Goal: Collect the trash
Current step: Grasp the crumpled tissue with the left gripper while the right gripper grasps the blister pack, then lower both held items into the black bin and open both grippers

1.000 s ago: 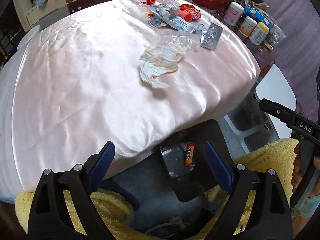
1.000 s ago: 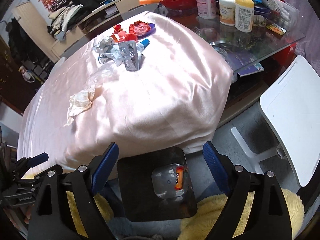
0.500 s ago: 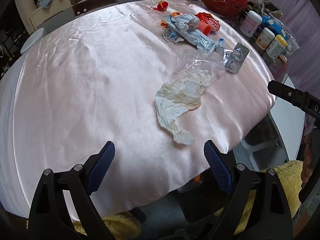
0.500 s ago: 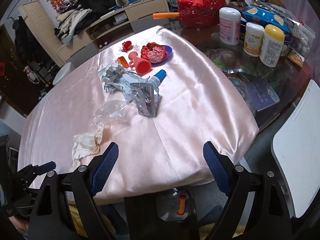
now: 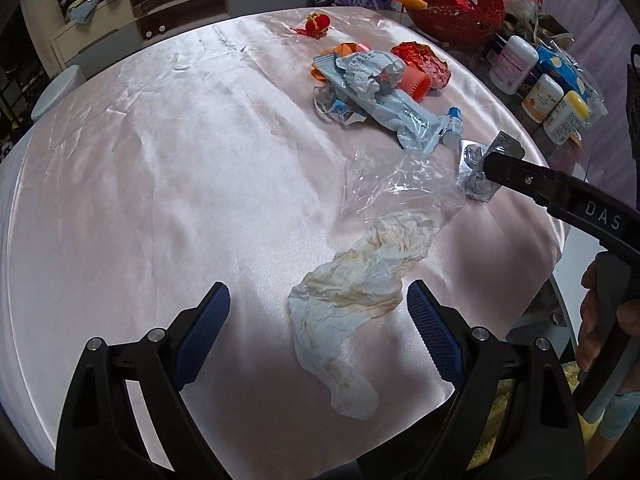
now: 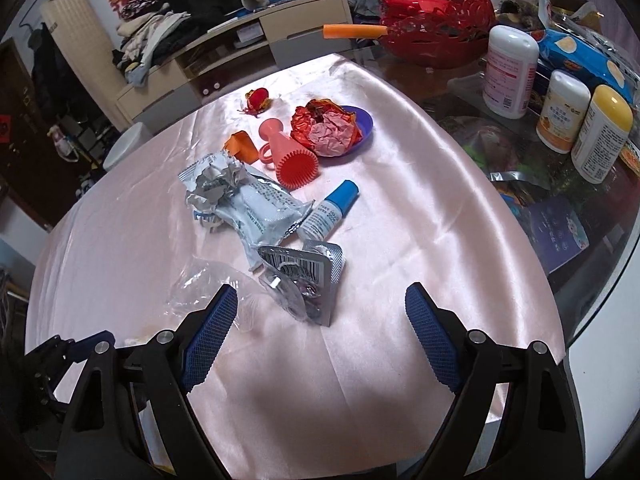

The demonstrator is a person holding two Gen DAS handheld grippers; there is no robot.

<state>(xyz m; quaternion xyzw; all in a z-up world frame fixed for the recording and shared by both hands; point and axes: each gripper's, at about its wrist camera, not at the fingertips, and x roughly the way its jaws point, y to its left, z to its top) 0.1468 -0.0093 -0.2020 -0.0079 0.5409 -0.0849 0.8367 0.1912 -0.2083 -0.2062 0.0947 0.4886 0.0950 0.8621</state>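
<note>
A stained crumpled tissue [image 5: 352,292] lies on the pink satin tablecloth [image 5: 160,184], between the open fingers of my left gripper [image 5: 318,324]. Clear plastic film [image 5: 392,184] lies beyond it. A silver blister pack [image 6: 304,280] stands just ahead of my open, empty right gripper [image 6: 320,320]; it also shows in the left wrist view [image 5: 474,172]. Further back lie a crumpled pale blue wrapper [image 6: 248,204], a small blue-capped bottle [image 6: 330,210], a coral cone-shaped toy [image 6: 290,152], crumpled red foil [image 6: 326,128] on a purple plate [image 6: 366,124].
Bottles [image 6: 508,72], snack packs and a red basket [image 6: 436,16] stand on the glass table to the right. A white chair [image 6: 608,392] is at the right edge. A cluttered sideboard [image 6: 240,40] is behind the table. The right gripper's arm [image 5: 560,196] shows in the left view.
Both grippers have moved up from the black bin below the table edge and forward over the tablecloth, closer to the trash. Both stay open and empty.
</note>
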